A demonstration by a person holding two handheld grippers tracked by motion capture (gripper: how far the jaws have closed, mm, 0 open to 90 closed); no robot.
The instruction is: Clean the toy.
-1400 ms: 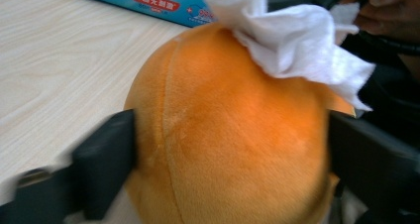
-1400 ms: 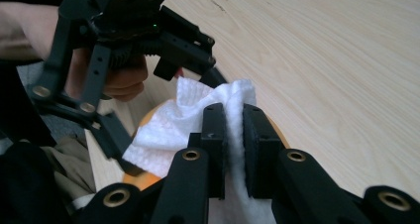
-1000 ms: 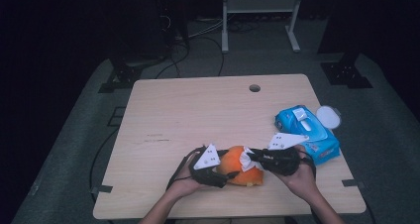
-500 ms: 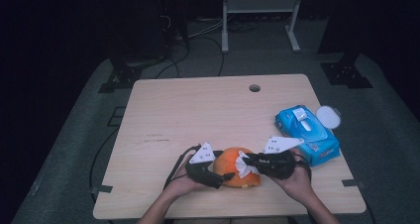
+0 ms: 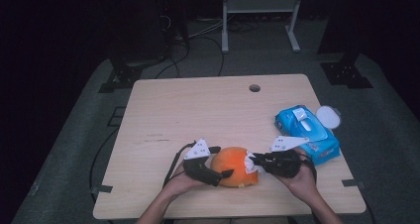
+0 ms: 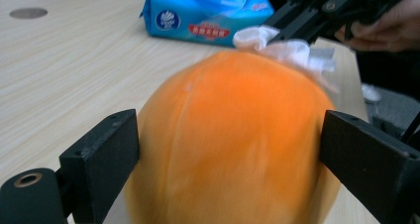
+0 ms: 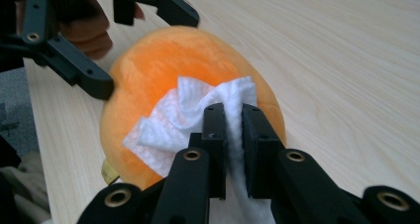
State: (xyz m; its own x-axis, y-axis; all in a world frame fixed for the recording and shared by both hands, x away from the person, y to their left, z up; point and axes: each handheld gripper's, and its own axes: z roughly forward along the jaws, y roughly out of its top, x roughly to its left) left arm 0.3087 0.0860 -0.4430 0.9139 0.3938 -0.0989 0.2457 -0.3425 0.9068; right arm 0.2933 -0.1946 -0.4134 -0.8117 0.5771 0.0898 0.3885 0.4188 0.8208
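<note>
While the right gripper [image 7: 233,135] has its jaws pinched tight on a white wipe [image 7: 185,117], that wipe lies pressed against the top/side of the orange plush ball [image 5: 234,165], which looks like a wiping job w/ the ball as the thing being cleaned. The left gripper [image 5: 218,162] sits on the opposite side of the ball, prob. there to steady it so it doesn't roll away under the rubbing. Its jaws have just been opening: in the left gripper view they stand wide, one either side of the ball [image 6: 233,144], w/ a sliver of gap at the left jaw, so the pads don't seem to press any more. The ball is between them but not clamped, as far as I can tell. My guess is the person is easing off to turn or re-seat the ball for a fresh patch.

The ball rests on the table [image 5: 198,110] near the front edge, betw. the two hands. A blue pack of wipes [image 5: 307,134] lies to the right, close to the right hand, handy as the source of the wipe; a round white lid or disc [image 5: 329,117] sits just beyond it at the table's edge.

Surface: pale wood-grain top w/ a cable hole [image 5: 254,88] near the far edge. Room is dark; grey carpet, cables on the floor, a white metal stand [image 5: 260,16] at the back.
</note>
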